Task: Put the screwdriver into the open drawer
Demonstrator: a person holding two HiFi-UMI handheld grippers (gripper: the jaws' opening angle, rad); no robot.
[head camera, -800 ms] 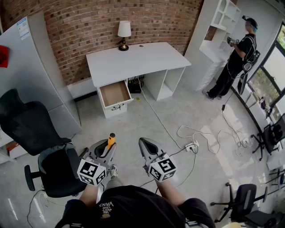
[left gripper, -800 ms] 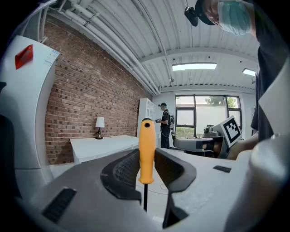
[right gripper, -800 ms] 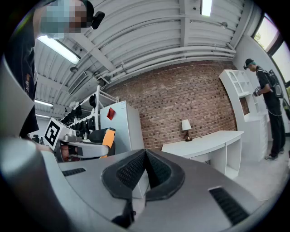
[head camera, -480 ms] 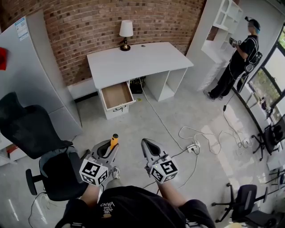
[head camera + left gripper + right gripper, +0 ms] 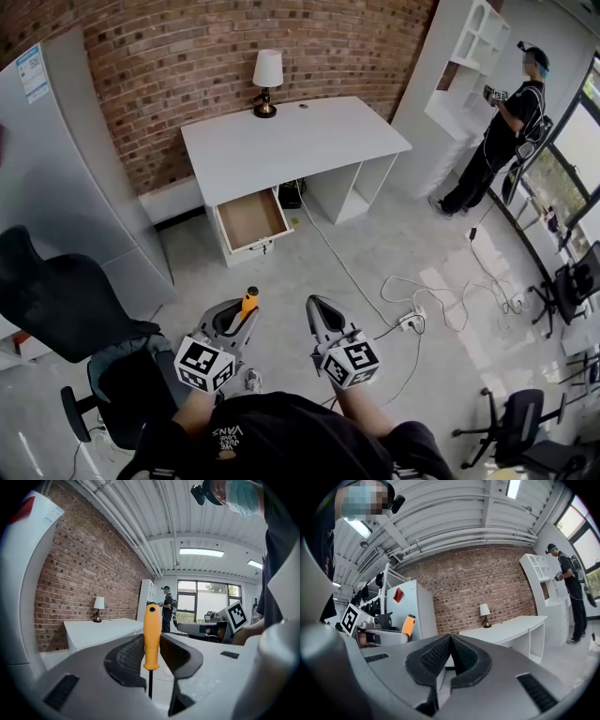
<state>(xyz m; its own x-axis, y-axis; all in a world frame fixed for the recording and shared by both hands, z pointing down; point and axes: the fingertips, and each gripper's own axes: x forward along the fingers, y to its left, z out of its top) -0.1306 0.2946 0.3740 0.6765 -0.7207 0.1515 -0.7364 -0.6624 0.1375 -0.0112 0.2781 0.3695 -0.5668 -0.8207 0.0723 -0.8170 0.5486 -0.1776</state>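
My left gripper (image 5: pixel 239 314) is shut on a screwdriver (image 5: pixel 248 301) with an orange handle (image 5: pixel 151 634); the handle stands up between the jaws and its dark shaft points down. My right gripper (image 5: pixel 317 309) is shut with nothing between its jaws (image 5: pixel 450 644). Both are held in front of me at waist height, over the floor. The open drawer (image 5: pixel 250 218) sticks out of the left side of the white desk (image 5: pixel 291 141), well ahead of both grippers. Its wooden bottom shows and nothing is visible in it.
A table lamp (image 5: pixel 267 80) stands at the back of the desk. A black office chair (image 5: pixel 66 319) is close on my left, beside a grey cabinet (image 5: pixel 66 159). White cables and a power strip (image 5: pixel 410 321) lie on the floor at right. A person (image 5: pixel 502 127) stands by white shelves (image 5: pixel 459 84).
The desk and drawer have slid lower and slightly right in the head view. Both grippers keep their pose and grip.
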